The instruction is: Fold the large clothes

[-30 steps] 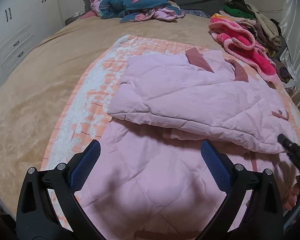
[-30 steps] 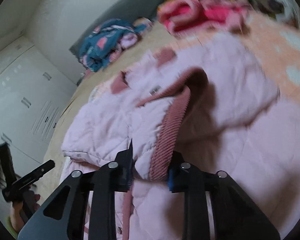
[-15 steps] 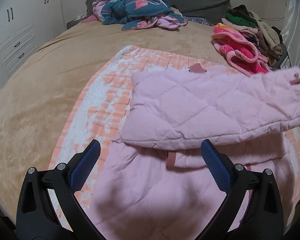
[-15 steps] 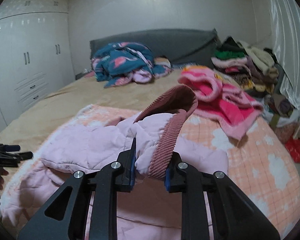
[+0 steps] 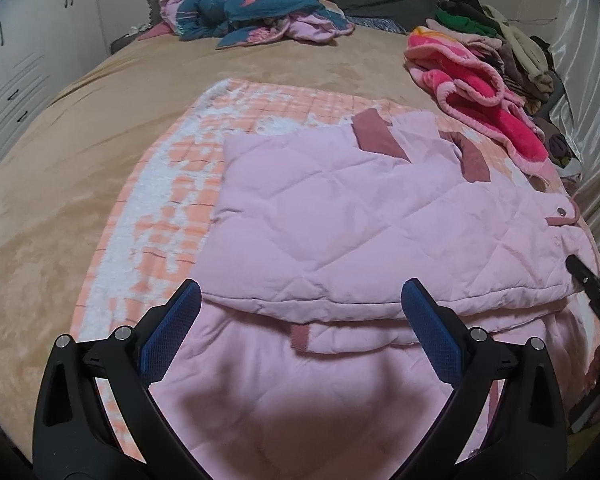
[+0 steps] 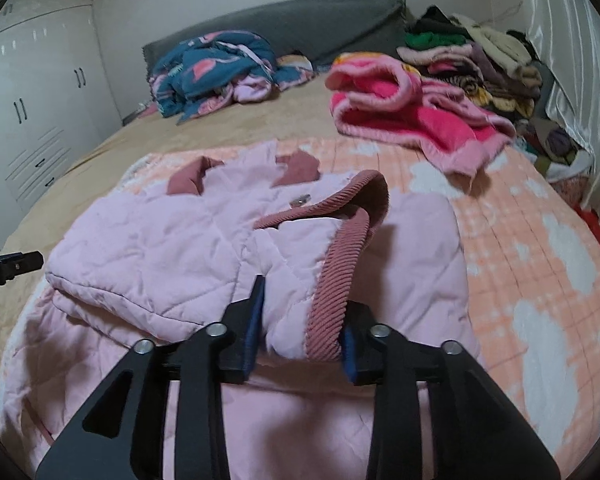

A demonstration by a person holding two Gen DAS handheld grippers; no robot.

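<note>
A quilted pink jacket (image 5: 340,216) with dusty-rose ribbed trim lies on the orange checked blanket (image 5: 172,184), its upper part folded over its lower part. My left gripper (image 5: 300,286) hovers open over the near part, nothing between its fingers. My right gripper (image 6: 302,332) has its jaws opening, with the jacket's ribbed edge (image 6: 336,280) lying loosely between the pads. The right gripper's black tip (image 5: 580,272) shows at the jacket's right edge in the left wrist view. The left gripper's tip (image 6: 12,264) shows at the left rim of the right wrist view.
A blue patterned quilt (image 5: 244,8) is heaped by the grey headboard (image 6: 300,20). A bright pink fleece garment (image 6: 412,116) and a stack of folded clothes (image 6: 472,56) sit at the right by the curtain. White wardrobes (image 6: 40,100) stand on the left.
The right gripper swung the jacket's ribbed edge across and down, so the folded flap now lies flat. Its jaws have parted slightly. The left gripper stayed open and shifted a little.
</note>
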